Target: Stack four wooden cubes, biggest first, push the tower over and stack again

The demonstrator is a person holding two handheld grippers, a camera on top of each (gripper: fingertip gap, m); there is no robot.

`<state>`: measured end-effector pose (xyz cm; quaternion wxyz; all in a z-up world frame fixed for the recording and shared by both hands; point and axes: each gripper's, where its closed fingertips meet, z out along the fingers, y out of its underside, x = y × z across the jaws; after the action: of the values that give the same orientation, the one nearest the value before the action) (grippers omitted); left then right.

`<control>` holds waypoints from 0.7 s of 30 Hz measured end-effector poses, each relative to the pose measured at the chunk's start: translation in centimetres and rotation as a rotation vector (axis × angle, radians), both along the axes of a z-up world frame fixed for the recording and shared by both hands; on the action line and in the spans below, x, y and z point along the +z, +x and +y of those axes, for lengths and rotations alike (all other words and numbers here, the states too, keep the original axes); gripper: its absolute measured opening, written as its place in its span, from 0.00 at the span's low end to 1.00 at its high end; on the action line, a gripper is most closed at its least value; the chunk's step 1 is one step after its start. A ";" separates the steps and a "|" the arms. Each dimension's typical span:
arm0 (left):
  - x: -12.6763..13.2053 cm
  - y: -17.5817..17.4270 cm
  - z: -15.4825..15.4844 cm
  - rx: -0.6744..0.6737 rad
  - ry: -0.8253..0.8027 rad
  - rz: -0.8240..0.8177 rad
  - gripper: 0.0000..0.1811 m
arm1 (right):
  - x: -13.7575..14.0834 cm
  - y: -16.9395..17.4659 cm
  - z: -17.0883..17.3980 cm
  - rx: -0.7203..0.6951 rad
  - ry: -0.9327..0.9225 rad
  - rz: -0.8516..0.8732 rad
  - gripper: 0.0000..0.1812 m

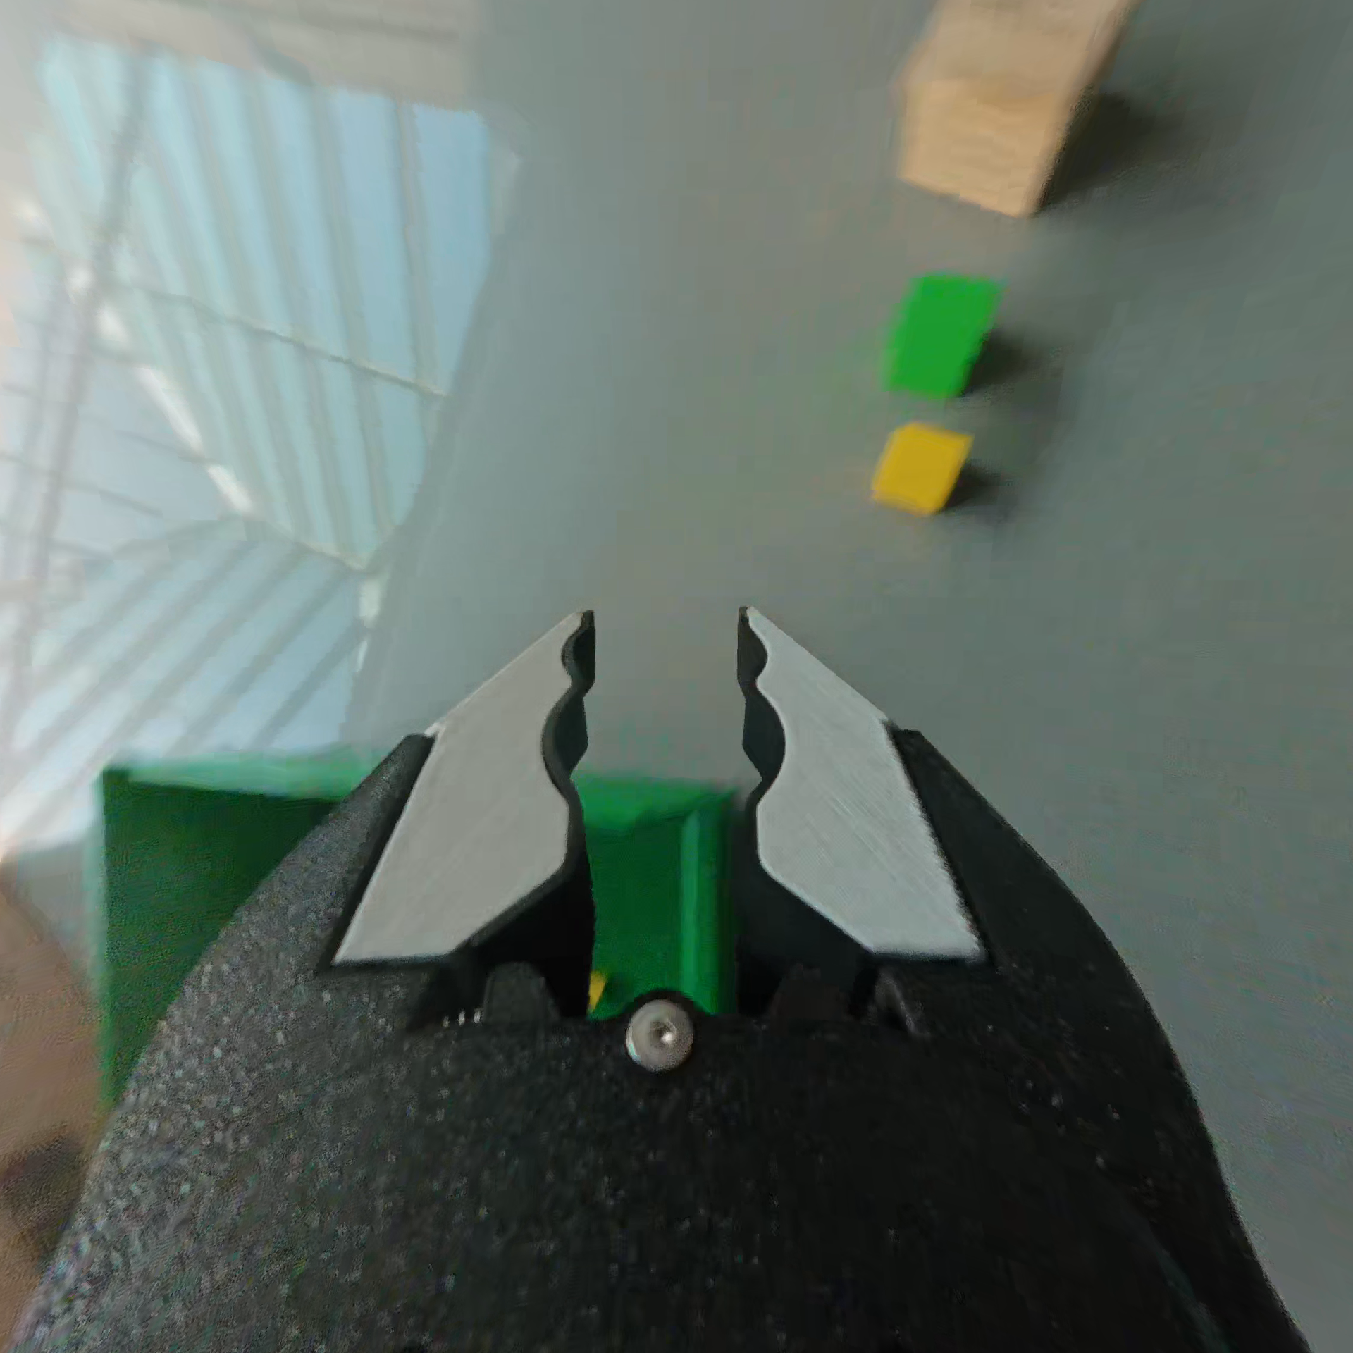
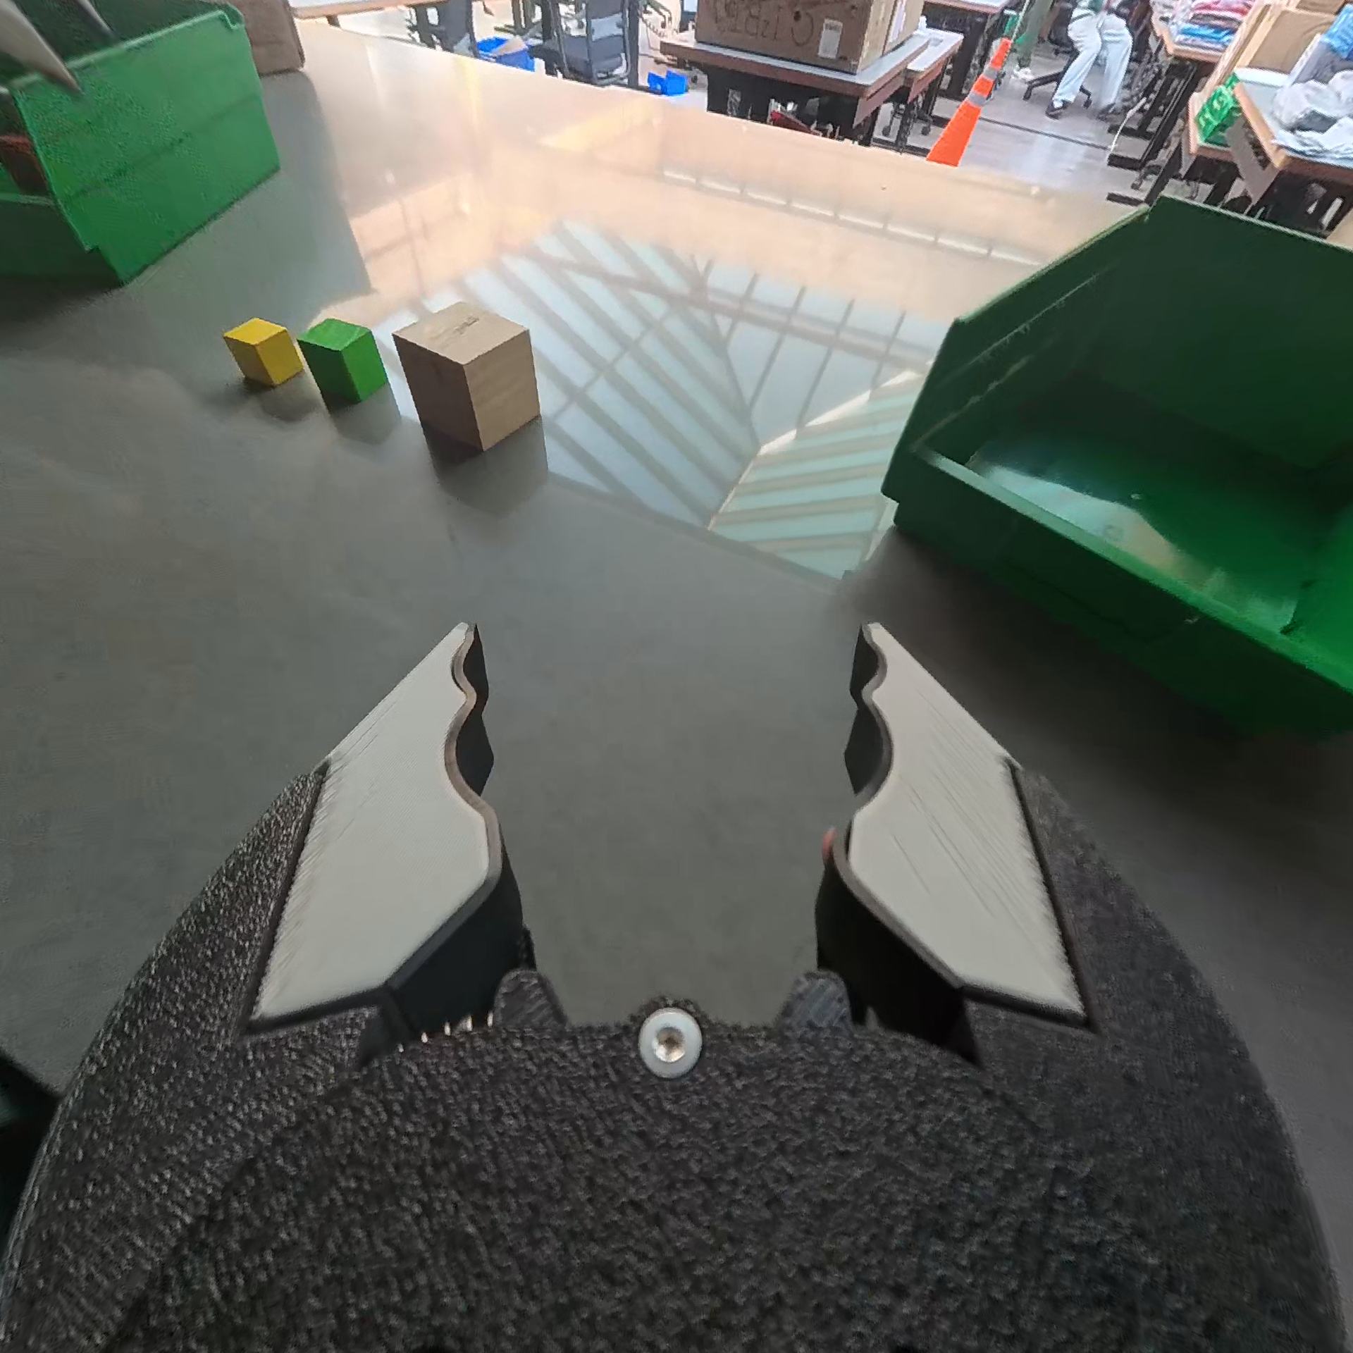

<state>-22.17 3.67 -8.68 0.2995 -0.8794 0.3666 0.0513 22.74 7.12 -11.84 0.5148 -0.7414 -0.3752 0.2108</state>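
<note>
Two empty claws hover over a grey tabletop (image 2: 659,732) bearing three cubes in a row.

The left gripper (image 1: 665,622), jaws slightly parted and holding nothing, hangs above a green plastic bin (image 1: 651,878); the right gripper (image 2: 666,637), spread wide, is also empty. A small yellow cube (image 2: 262,350), a green cube (image 2: 343,359) and a larger pale wooden cube (image 2: 468,373) stand ahead to its left, well apart from both claws; a second green bin (image 2: 1098,527) sits at right.
</note>
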 end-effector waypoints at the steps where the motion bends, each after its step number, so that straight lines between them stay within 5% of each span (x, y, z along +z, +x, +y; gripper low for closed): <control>1: 1.2 -3.3 -0.7 0.064 -0.011 0.003 0.23 | -0.1 0.2 0.1 -0.005 -0.003 -0.002 0.55; 4: 0.2 -11.3 -3.9 0.120 -0.167 0.060 0.25 | -0.4 0.2 0.5 -0.008 -0.011 -0.001 0.55; 7: -4.4 -15.1 -6.9 0.141 -0.379 0.067 0.22 | -0.1 -0.7 0.6 0.014 -0.001 -0.002 0.55; 12: -9.9 -17.5 -9.4 0.090 -0.560 0.203 0.17 | -0.3 -1.4 0.4 0.026 -0.010 -0.014 0.55; 21: -11.9 -18.4 -9.2 0.068 -0.644 0.273 0.05 | 0.0 -0.8 0.5 -0.001 -0.006 -0.025 0.55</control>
<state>-40.60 -5.51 -20.59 -0.0468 -0.9254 0.3713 0.0601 21.90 7.62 -11.81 0.5081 -0.7456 -0.3807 0.2025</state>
